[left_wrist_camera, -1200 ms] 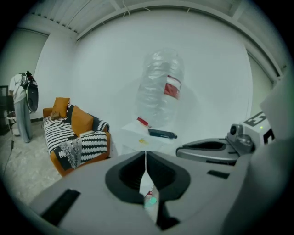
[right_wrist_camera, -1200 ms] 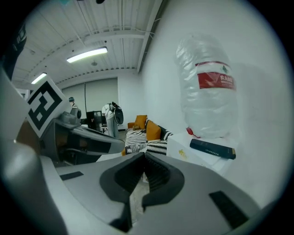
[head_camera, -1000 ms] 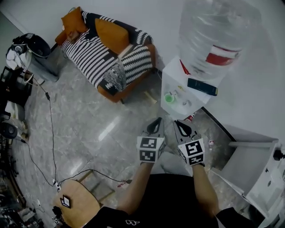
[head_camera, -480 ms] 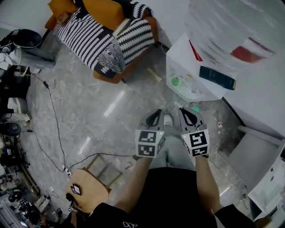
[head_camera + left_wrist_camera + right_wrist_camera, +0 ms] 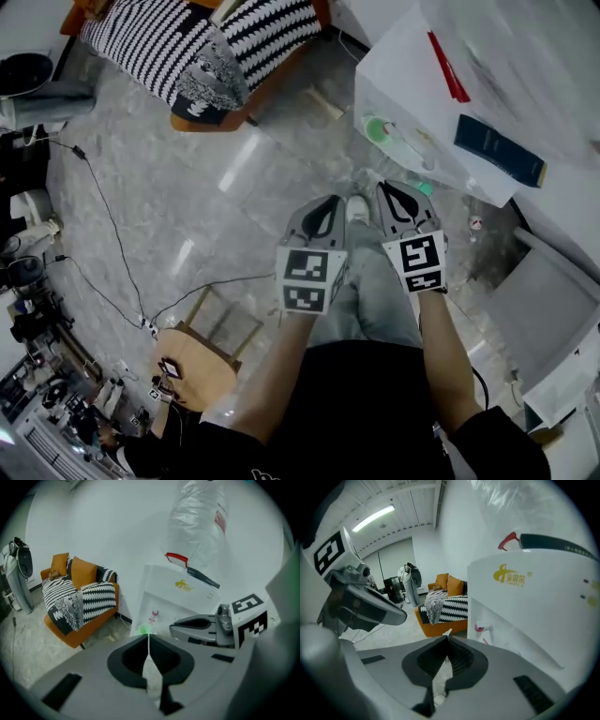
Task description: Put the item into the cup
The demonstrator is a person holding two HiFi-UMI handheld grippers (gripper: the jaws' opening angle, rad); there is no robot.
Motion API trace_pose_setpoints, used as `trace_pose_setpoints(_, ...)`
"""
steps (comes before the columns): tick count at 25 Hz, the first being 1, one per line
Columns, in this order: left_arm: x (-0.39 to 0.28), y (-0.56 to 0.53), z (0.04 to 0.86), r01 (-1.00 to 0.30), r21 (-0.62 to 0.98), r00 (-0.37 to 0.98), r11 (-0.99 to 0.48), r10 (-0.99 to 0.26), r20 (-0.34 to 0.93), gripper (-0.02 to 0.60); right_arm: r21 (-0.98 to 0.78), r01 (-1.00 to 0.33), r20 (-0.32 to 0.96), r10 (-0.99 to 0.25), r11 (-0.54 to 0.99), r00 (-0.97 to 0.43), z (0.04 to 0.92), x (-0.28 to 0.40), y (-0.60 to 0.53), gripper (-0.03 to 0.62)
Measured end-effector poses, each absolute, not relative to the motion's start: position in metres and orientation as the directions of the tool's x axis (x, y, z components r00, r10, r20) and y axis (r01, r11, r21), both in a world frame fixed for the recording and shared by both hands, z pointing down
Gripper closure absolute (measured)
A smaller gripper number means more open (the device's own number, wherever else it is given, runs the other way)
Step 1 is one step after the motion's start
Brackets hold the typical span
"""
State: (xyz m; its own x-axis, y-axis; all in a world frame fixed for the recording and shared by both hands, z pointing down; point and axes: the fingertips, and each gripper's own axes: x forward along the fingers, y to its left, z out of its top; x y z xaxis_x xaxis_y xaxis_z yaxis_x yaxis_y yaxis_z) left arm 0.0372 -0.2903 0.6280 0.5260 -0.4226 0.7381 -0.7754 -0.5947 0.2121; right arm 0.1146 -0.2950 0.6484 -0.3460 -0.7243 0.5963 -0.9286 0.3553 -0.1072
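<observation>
Since the earlier frames, both grippers had been carried closer to the water dispenser [image 5: 412, 84], and the striped sofa [image 5: 187, 42] had been pushed towards the top edge of the head view. The left gripper [image 5: 328, 204] and the right gripper [image 5: 397, 194] were held side by side, well above the floor. The jaws of each were seen pressed together, with nothing held between them. No item for the task could be made out in any view. The green cup [image 5: 380, 128] was found on the shelf in the dispenser's front recess, towards its left end. It lay ahead of both grippers, apart from them, and the right was judged the nearer. In the left gripper view the cup [image 5: 145, 630] was lined up just beyond the closed tips.
</observation>
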Motion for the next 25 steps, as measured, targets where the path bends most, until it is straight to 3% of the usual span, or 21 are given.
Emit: trace_pose_setpoints(25,0.045,-0.348,0.725,-0.811,0.29,0.524,-0.509,-0.41,0.747,0.568,0.174,-0.942,0.667,-0.738,0.287,-0.102,0.752,0.146,-0.368,0.582)
